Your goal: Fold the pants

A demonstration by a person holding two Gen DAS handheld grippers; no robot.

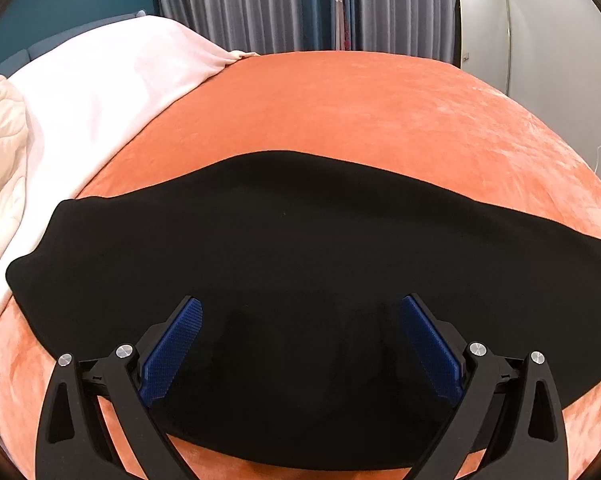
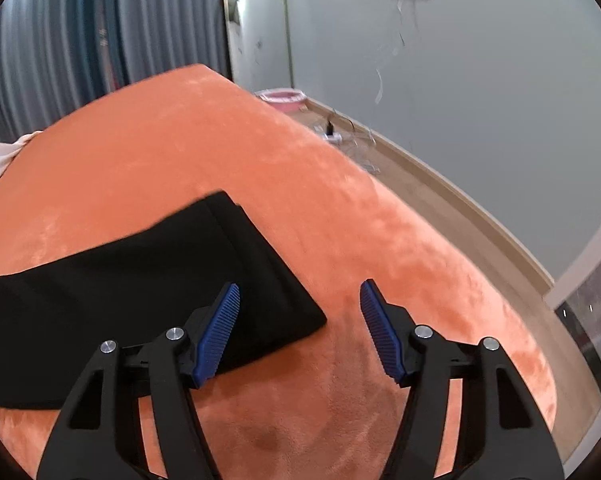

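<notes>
The black pants (image 1: 300, 264) lie flat on the orange bedspread (image 1: 360, 112), stretched as a long band directly beneath and ahead of the left gripper (image 1: 300, 308), whose jaws stand wide apart and hold nothing. The right gripper (image 2: 300, 292) is also spread open and empty; one end of the pants (image 2: 148, 280), seemingly already doubled, lies under its left finger, while bare bedspread (image 2: 380, 240) lies under its right one. A pale blanket (image 1: 100, 80) sits off to the far left of the left gripper. The pants appear to be between folds. The next move probably calls for each gripper to close on an edge, then carry that end across.
</notes>
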